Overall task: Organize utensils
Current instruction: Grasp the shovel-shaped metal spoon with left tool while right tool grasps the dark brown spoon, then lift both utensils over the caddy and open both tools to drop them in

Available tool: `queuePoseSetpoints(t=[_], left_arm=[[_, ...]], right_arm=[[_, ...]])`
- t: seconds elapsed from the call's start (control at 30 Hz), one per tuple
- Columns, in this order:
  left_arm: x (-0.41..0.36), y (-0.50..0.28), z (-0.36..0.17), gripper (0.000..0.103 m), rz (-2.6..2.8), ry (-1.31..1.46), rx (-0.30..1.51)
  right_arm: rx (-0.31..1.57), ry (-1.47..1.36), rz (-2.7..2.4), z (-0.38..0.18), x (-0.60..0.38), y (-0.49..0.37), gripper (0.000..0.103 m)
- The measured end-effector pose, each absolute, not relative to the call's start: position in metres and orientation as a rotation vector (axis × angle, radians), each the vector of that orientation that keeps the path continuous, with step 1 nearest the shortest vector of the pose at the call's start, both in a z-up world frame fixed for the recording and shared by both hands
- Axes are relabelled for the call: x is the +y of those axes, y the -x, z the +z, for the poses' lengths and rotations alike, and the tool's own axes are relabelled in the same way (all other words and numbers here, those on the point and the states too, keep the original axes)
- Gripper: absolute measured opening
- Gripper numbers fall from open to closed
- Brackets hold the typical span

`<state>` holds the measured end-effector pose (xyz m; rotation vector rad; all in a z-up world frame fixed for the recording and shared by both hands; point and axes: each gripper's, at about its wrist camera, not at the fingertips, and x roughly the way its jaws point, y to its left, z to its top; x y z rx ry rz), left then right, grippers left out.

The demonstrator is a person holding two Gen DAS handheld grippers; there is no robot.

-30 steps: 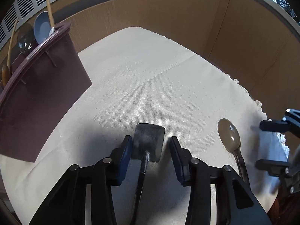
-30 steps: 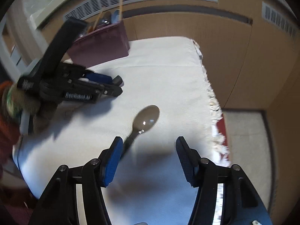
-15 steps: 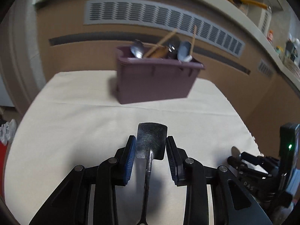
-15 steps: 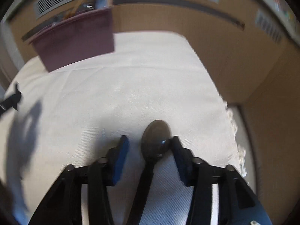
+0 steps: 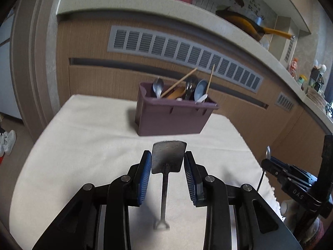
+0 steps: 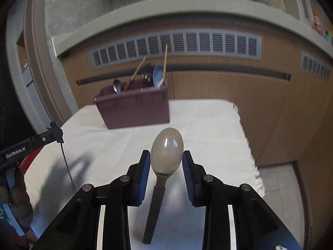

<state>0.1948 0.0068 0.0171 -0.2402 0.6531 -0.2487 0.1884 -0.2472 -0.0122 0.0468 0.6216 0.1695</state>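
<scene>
My left gripper (image 5: 167, 163) is shut on a small dark metal spatula (image 5: 168, 156), blade forward, handle hanging down, lifted above the cream tablecloth (image 5: 83, 145). My right gripper (image 6: 166, 160) is shut on a grey-brown spoon (image 6: 167, 152), bowl forward, also lifted. A purple utensil holder (image 5: 172, 116) stands at the far middle of the table ahead of both grippers; it also shows in the right wrist view (image 6: 135, 106). It holds several spoons and chopsticks (image 5: 183, 87).
The right gripper shows at the right edge of the left wrist view (image 5: 291, 179); the left gripper shows at the left edge of the right wrist view (image 6: 31, 143). A wooden wall with vents (image 5: 183, 48) lies behind the table. The fringed table edge (image 6: 251, 156) is at the right.
Both grippers closed on their utensils and lifted them off the cloth. Both views swung up to face the purple holder.
</scene>
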Motion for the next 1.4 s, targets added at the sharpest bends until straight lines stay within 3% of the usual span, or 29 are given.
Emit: queuePoseSetpoints(t=[0.03,0.07,0.1,0.3,0.5,0.57,0.63,0.67,0.93,1.13,1.2,1.23,1.4], left_arm=[[0.007,-0.193,0.021,0.031,-0.248,0.237,0.646],[0.007,-0.193,0.024,0.014,-0.245,0.232,0.637],[0.007,-0.192,0.028,0.011,-0.239,0.230,0.632],[0.010,-0.194,0.033,0.011,-0.220,0.224,0.631],[0.010,-0.232,0.000,0.015,-0.205,0.248,0.787],[0.004,-0.251,-0.016,0.038,-0.214,0.249,0.851],[-0.004,-0.271,-0.031,0.051,-0.234,0.244,0.913],[-0.009,-0.282,-0.039,0.052,-0.216,0.232,0.938],[-0.050,-0.320,-0.066,0.051,-0.118,0.020,0.996],[-0.049,-0.323,-0.067,0.051,-0.106,0.025,1.005],[-0.049,-0.322,-0.065,0.035,-0.112,0.023,0.994],[-0.047,-0.321,-0.064,0.033,-0.114,0.025,0.985],[-0.032,-0.281,-0.038,0.033,-0.183,0.145,0.869]], right_arm=[[0.602,-0.038,0.163,-0.009,-0.247,-0.187,0.029],[0.588,-0.032,0.159,-0.006,-0.247,-0.186,0.029],[0.579,-0.029,0.155,-0.002,-0.245,-0.189,0.029],[0.558,-0.036,0.176,0.007,-0.247,-0.196,0.029],[0.580,-0.055,0.135,0.006,-0.265,-0.200,0.029],[0.586,-0.055,0.117,0.004,-0.270,-0.202,0.029],[0.598,-0.060,0.112,0.000,-0.274,-0.205,0.029],[0.606,-0.059,0.111,-0.003,-0.274,-0.206,0.029],[0.605,-0.057,0.126,-0.011,-0.274,-0.216,0.029],[0.595,-0.038,0.142,-0.013,-0.272,-0.221,0.029],[0.593,-0.037,0.141,-0.012,-0.272,-0.223,0.029],[0.589,-0.041,0.144,-0.011,-0.271,-0.223,0.029],[0.549,-0.032,0.163,0.000,-0.267,-0.214,0.029]])
